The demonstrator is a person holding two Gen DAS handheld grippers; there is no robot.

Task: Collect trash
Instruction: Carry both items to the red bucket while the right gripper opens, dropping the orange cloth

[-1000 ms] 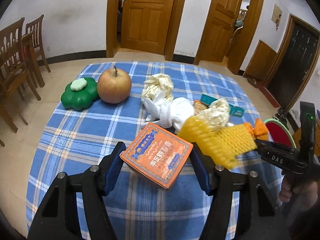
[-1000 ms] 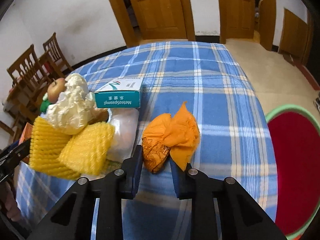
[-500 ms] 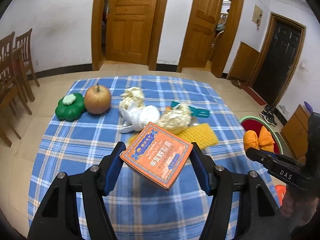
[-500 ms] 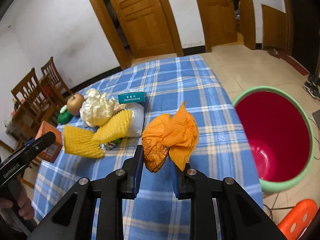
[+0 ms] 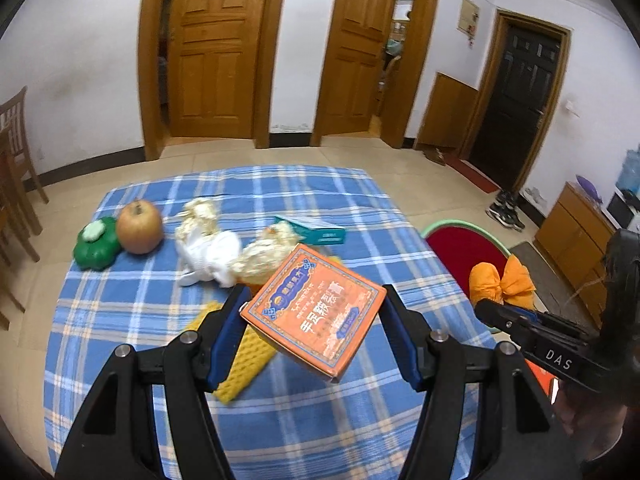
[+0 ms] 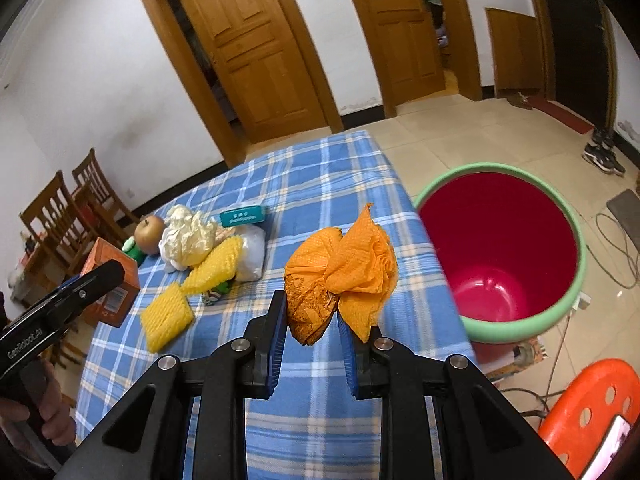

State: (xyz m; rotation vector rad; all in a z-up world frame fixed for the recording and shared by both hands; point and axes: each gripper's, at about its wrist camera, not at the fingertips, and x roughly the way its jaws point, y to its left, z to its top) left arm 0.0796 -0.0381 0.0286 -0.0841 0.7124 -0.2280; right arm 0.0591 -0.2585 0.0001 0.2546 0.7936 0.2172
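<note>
Between my left gripper's [image 5: 314, 322] pads: I clamp the orange box [image 5: 316, 312], tilted above the table [image 5: 120, 320].
Right gripper [image 6: 312, 332]: I pinch the orange wad [image 6: 342, 276], narrow, bin [image 6: 568, 300] to its right.
Right view only: bin's red inside, orange stool [image 6: 592, 404].
Left view only: box's printed face.
Hidden: yellow foam net [image 5: 240, 360] partly behind my left finger.

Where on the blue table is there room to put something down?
The tablecloth is bare along the far edge and the side by the red bin. It's crowded around the apple, yellow foam nets and teal box.
</note>
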